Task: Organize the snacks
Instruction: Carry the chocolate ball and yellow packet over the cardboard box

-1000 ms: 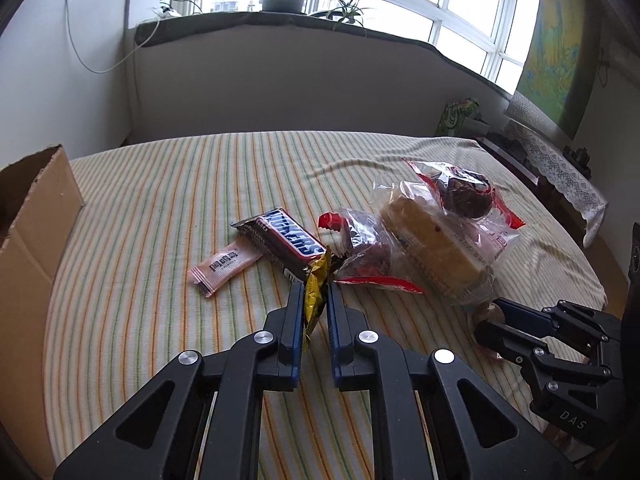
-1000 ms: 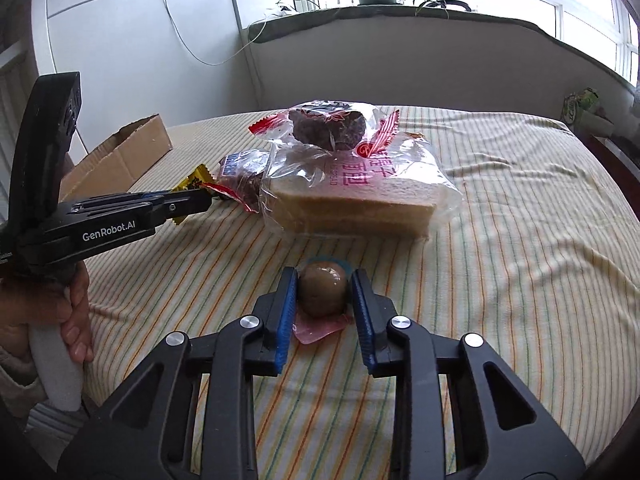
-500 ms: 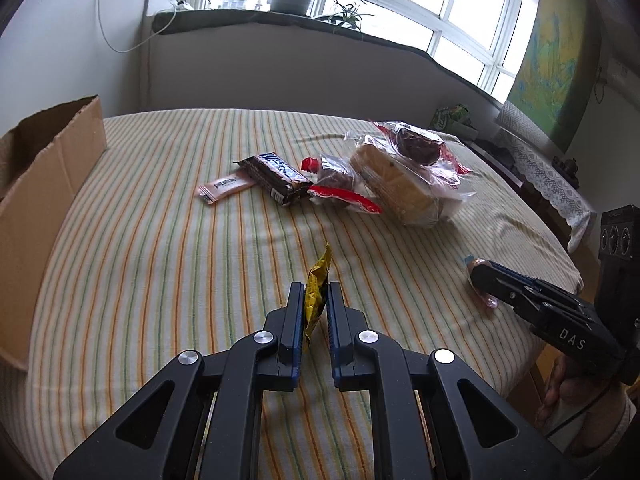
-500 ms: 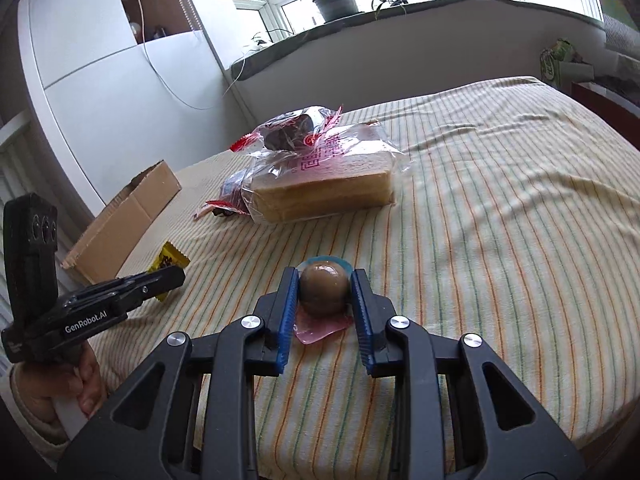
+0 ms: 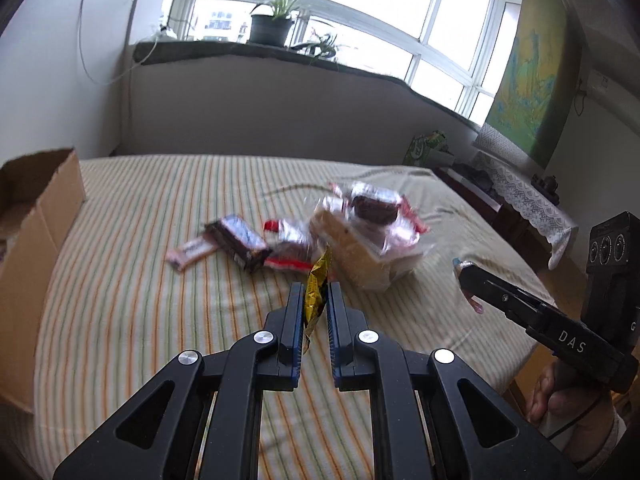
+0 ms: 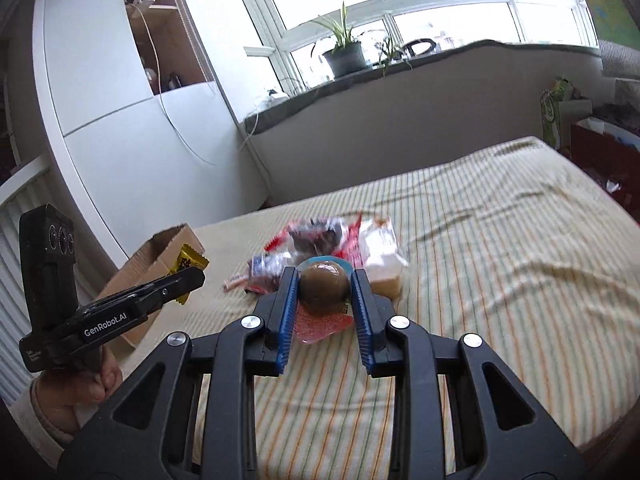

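Observation:
My left gripper (image 5: 315,292) is shut on a small yellow foil snack packet (image 5: 316,294), held above the striped tablecloth (image 5: 128,280). The same packet (image 6: 188,266) shows in the right wrist view at the left gripper's tip (image 6: 192,278). My right gripper (image 6: 323,282) is shut on a brown packaged egg (image 6: 323,288) in clear wrap with a pink tail, also lifted off the cloth. In the left wrist view the right gripper (image 5: 466,280) comes in from the right. Beyond both lies a pile: a chocolate bar (image 5: 238,240), a pink sachet (image 5: 188,250), a red-trimmed cake packet (image 5: 290,246) and bagged bread (image 5: 368,256).
An open cardboard box (image 5: 28,248) stands at the table's left edge; it also shows as the box (image 6: 160,264) behind the left gripper. A dark cake in wrap (image 5: 374,208) rests on the bread. A person's hands hold both gripper handles. A windowsill with a potted plant (image 5: 270,28) lies beyond.
Both grippers have risen and drawn back from the snack pile, each carrying its item. The right wrist view has tilted up and rolled, so the pile looks farther away.

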